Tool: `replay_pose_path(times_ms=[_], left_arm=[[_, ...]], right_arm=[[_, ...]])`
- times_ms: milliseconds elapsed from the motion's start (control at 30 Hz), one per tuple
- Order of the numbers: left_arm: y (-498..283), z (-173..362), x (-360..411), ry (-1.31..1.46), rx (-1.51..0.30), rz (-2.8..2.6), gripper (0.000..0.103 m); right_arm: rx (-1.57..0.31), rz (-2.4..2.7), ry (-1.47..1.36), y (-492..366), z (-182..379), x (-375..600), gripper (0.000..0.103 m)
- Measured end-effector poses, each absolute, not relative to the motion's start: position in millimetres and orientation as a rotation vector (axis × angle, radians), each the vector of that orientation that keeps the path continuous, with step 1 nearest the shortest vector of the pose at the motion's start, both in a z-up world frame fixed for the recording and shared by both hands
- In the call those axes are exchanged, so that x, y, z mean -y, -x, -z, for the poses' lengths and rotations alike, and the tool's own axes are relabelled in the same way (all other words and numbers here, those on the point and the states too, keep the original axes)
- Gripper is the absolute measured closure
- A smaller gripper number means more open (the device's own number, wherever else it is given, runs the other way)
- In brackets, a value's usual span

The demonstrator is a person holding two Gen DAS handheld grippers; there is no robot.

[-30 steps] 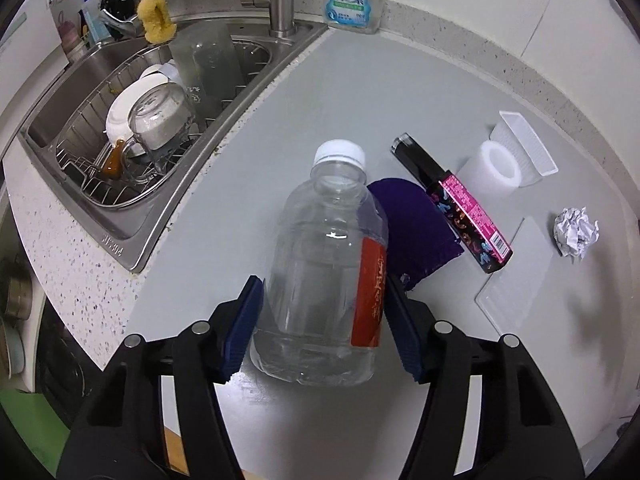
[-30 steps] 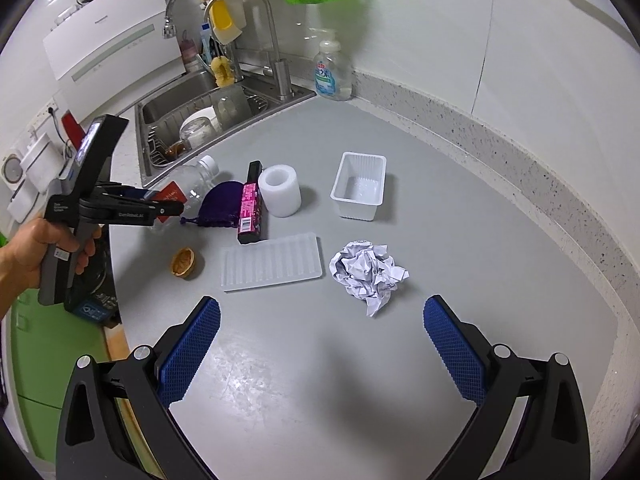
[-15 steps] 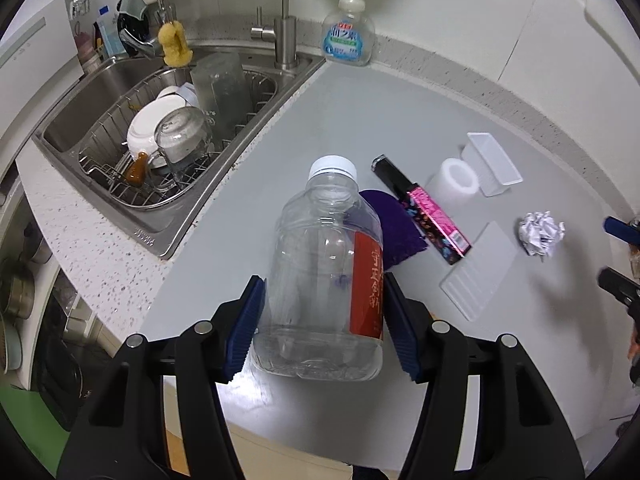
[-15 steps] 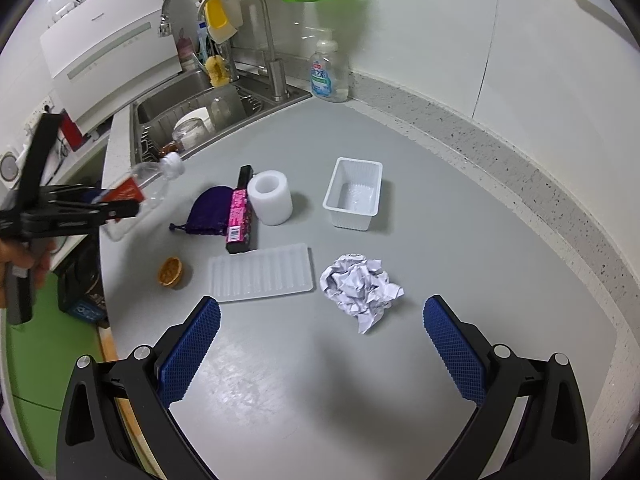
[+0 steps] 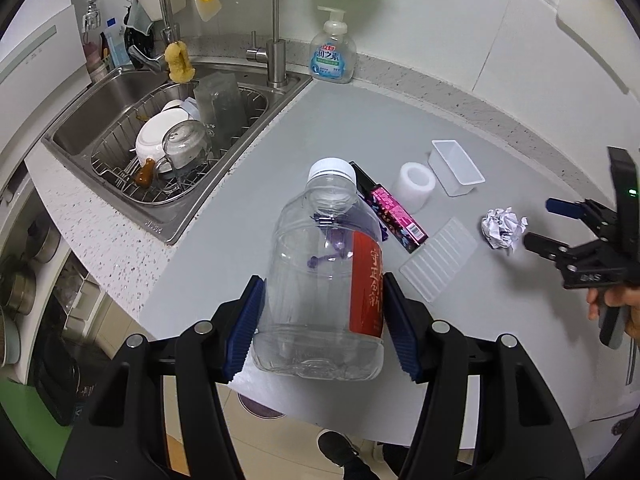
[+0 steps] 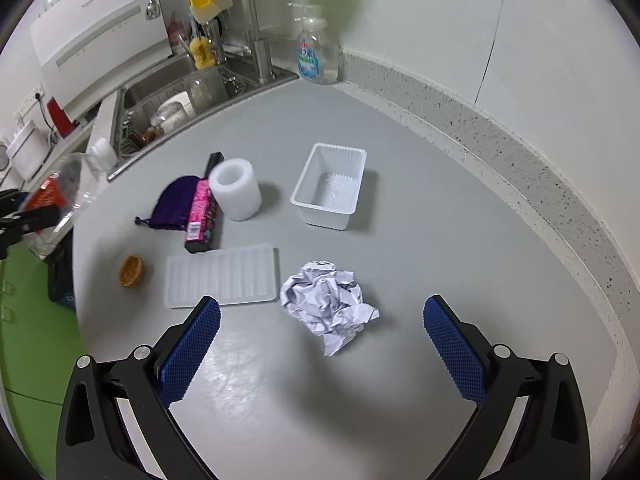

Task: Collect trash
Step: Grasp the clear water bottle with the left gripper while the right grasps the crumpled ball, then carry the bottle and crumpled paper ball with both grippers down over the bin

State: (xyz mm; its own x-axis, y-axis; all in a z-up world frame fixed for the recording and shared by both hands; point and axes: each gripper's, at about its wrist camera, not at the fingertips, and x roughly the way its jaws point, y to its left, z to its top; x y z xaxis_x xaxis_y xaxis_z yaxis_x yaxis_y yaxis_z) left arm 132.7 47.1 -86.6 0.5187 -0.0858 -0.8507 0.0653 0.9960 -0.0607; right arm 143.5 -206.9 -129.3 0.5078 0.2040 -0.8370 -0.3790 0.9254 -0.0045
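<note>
- Left gripper (image 5: 322,326): our blue pads clamp the clear plastic water bottle with a white cap and red label (image 5: 326,276) low on its body, clear of the grey countertop (image 5: 360,120), out past its near edge.
- Right gripper (image 6: 320,350): our jaws stand wide apart and empty, hovering just short of the crumpled white paper ball (image 6: 326,300), which lies between the pad lines.
- Step in hand, as we judge it: carry the bottle off while we close on the paper. We should lower squarely, so both pads meet the ball's bulk rather than its loose near tail.
- Neighbours: the ribbed white plastic tray (image 6: 222,276) lies just left of the ball, near our left pad; the white rectangular tub (image 6: 330,186) sits farther back.
- Open room: bare counter spreads right and near of the ball; the speckled stone rim (image 6: 520,168) bounds the far right.
</note>
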Motion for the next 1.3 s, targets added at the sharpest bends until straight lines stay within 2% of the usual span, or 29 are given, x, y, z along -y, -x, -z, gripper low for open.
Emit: replay_pose_path(times_ms=[600, 667, 767, 833, 933, 1300], left_arm=[[-117.3, 86.4, -44.7, 0.056, -1.028, 0.028, 0.044], [-115.6, 86.9, -45.2, 0.061, -1.029, 0.022, 0.044], [-114.1, 87.3, -44.9, 0.066, -1.03, 0.015, 0.044], [-112.9, 87.9, -45.1, 0.07, -1.03, 0.011, 0.044], [-110.5, 87.9, -44.8, 0.072, -1.029, 0.007, 0.044], [-96.9, 83.2, -46.3, 0.083, -1.009, 0.011, 0.044]], right_arm=[[-1.073, -0.397, 0.285, -178.1, 169.9, 204.1, 0.006], [-1.075, -0.405, 0.288, -178.1, 172.1, 203.9, 0.018], [-1.082, -0.417, 0.3, -177.9, 174.3, 202.6, 0.052], [-1.09, -0.424, 0.301, -177.2, 176.1, 202.8, 0.061], [-1.083, -0.435, 0.298, -175.8, 174.6, 202.9, 0.064], [-1.022, -0.422, 0.276, -156.2, 146.3, 209.0, 0.065]])
